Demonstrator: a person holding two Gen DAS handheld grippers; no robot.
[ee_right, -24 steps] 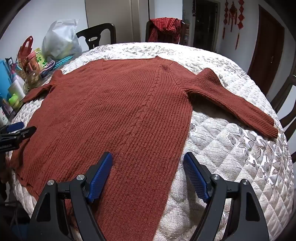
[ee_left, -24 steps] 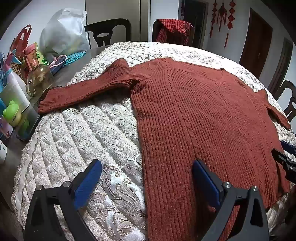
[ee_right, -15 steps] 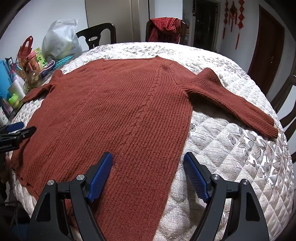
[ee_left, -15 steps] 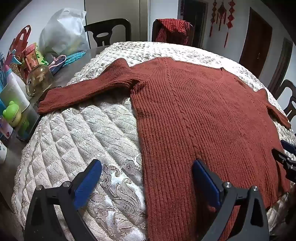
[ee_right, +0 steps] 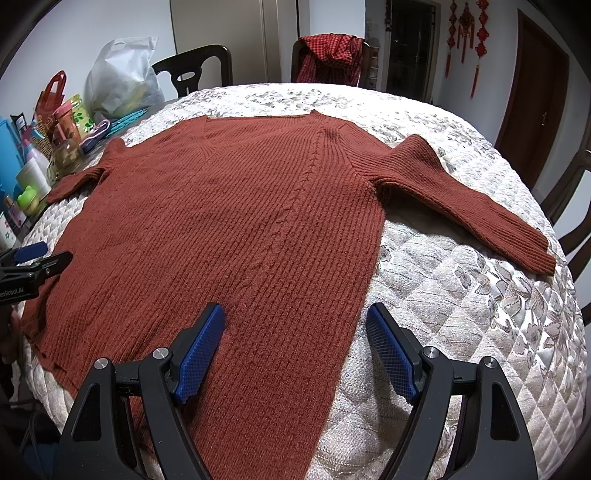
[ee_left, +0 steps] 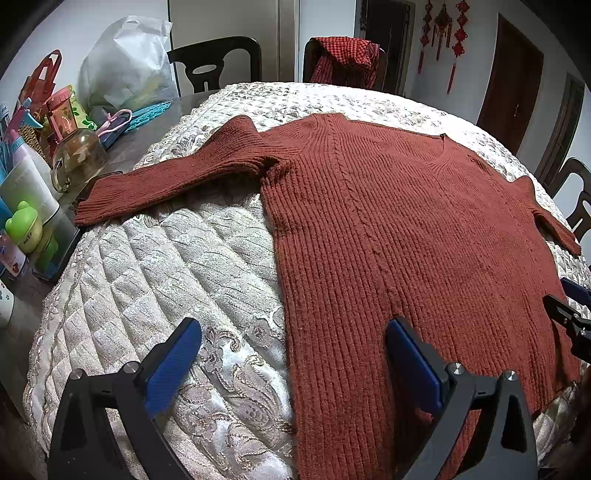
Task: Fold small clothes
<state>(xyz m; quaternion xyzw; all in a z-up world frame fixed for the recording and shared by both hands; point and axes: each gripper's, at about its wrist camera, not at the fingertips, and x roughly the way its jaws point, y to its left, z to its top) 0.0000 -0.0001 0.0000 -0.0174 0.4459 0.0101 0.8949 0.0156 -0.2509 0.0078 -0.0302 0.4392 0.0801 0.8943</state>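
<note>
Quilted table [ee_left: 155, 280] bears sweater [ee_left: 406, 229] spread flat mid-frame; left gripper [ee_left: 291, 354] and right gripper [ee_right: 295, 343] gape empty, so pinch both lower-frame hem corners evenly.

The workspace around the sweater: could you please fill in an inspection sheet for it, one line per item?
Surface: quilt covering a round table, pale, floral pattern.
Job's things: sweater, rust red, spread flat and unfolded, both sleeves out to the sides, neck at the far side.
Clutter: bottles and tubs, a glass jar and a white bag on the bare table edge beside the quilt.
Grippers: left gripper open, straddling the sweater's side edge near the hem; right gripper open, straddling the opposite side edge. Neither holds anything.
Cables: nothing seen.
Surroundings: dark chairs, one with a red checked cloth over its back; red ornaments on the wall; brown doors.
</note>
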